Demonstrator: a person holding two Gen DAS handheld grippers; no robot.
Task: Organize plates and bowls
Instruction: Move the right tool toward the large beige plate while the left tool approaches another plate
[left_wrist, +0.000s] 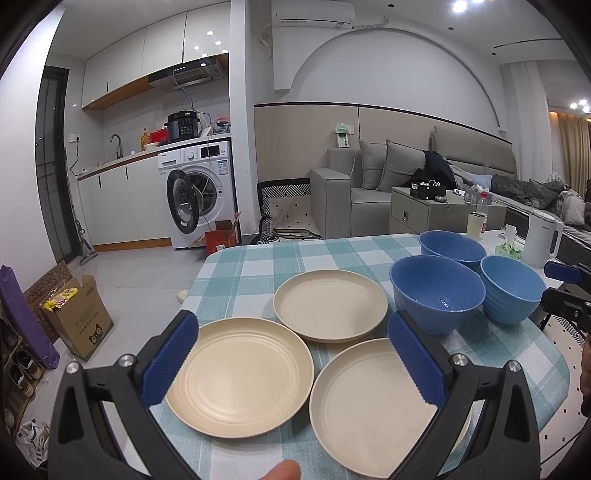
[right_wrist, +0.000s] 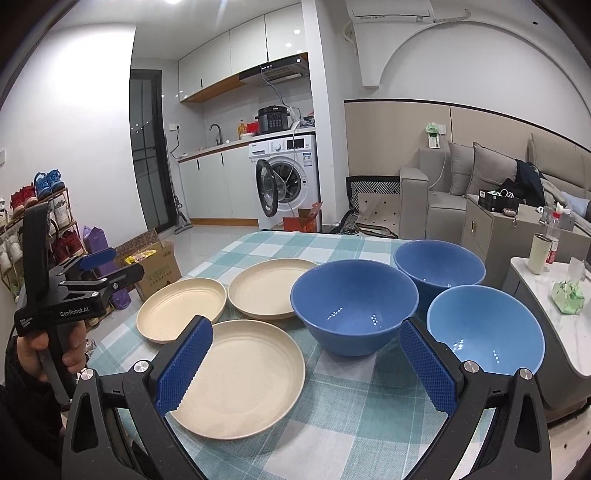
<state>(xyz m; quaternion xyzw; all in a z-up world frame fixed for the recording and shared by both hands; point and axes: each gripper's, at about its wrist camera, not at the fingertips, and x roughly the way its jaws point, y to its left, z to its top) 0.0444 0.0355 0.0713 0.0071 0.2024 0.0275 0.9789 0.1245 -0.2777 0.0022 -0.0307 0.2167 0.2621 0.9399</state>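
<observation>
left gripper (left_wrist: 291, 354) fingers wide open, empty | right gripper (right_wrist: 306, 363) wide open, empty | nearest plate (left_wrist: 240, 376) at 12 o'clock of left fingers | bowls (right_wrist: 354, 306) at 12 o'clock of right

Three beige plates (left_wrist: 328, 304), three blue bowls (left_wrist: 437, 291), fingers (left_wrist: 170, 362) apparently apart

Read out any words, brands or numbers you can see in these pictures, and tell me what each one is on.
"GenRobot.AI": on the side of the left gripper.
Small white print beside it: too small to read.
Cardboard box: printing blurred.
Washing machine labels: too small.
White kettle mark: unreadable.
Plates and bowls: no text.
</observation>
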